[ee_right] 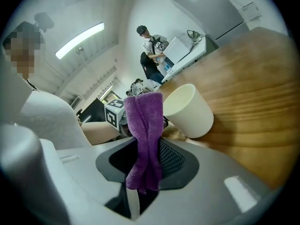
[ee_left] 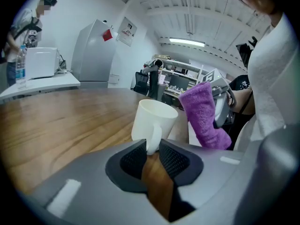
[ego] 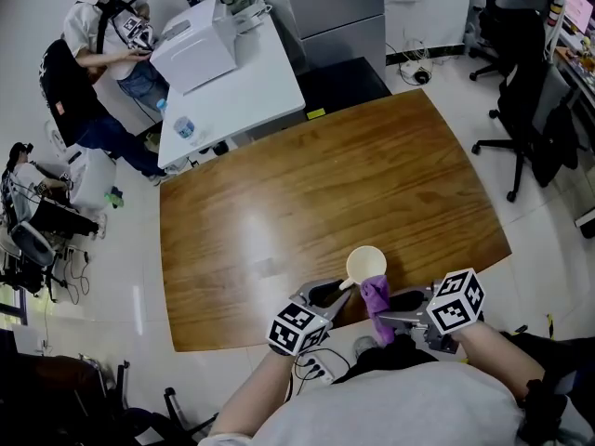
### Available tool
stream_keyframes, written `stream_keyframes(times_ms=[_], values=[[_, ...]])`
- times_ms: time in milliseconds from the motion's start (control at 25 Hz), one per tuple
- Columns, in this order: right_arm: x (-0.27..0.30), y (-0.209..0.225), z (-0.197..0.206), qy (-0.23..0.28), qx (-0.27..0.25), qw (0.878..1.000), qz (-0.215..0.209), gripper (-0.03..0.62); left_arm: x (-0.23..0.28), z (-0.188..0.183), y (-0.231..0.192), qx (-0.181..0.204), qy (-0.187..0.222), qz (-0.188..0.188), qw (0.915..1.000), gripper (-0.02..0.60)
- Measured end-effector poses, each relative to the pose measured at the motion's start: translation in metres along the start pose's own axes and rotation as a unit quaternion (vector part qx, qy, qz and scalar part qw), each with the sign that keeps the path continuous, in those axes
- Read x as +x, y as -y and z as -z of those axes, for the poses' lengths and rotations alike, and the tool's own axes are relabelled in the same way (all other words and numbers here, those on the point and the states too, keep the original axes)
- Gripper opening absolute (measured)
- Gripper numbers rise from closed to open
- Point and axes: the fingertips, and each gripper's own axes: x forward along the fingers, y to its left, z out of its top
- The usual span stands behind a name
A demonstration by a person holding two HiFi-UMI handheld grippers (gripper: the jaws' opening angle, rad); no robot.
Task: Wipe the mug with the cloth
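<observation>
A cream mug (ego: 365,266) is near the wooden table's front edge. My left gripper (ego: 330,293) is shut on its handle. In the left gripper view the handle (ee_left: 153,142) is pinched between the two dark pads, with the mug (ee_left: 152,117) rising just beyond them. My right gripper (ego: 390,309) is shut on a folded purple cloth (ego: 376,297) that stands up from its jaws (ee_right: 145,135). The cloth (ee_left: 204,116) is close against the mug's right side; I cannot tell whether they touch. In the right gripper view the mug (ee_right: 190,110) appears tilted behind the cloth.
The brown wooden table (ego: 307,184) stretches away from me. A white desk (ego: 232,91) with a white box and a water bottle (ego: 183,128) stands at the back left, with a seated person (ego: 107,35) beside it. Office chairs (ego: 530,100) stand at the right.
</observation>
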Motion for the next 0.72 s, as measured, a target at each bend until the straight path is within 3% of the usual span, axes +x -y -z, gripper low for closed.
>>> stream_keyframes(times_ms=[160,320,720], values=[[-0.013,0.011,-0.010,0.034,0.013,0.999,0.018,0.129,0.000,-0.001,0.002,0.000,-0.004,-0.009,0.9999,0.078],[-0.016,0.035,-0.017,0.073,0.078,0.994,0.015,0.129,0.001,-0.004,0.004,0.012,-0.009,-0.017,0.9997,0.075],[0.000,0.064,-0.005,0.039,0.111,0.993,0.023,0.130,0.003,-0.003,0.001,0.015,-0.012,-0.026,0.9995,0.074]])
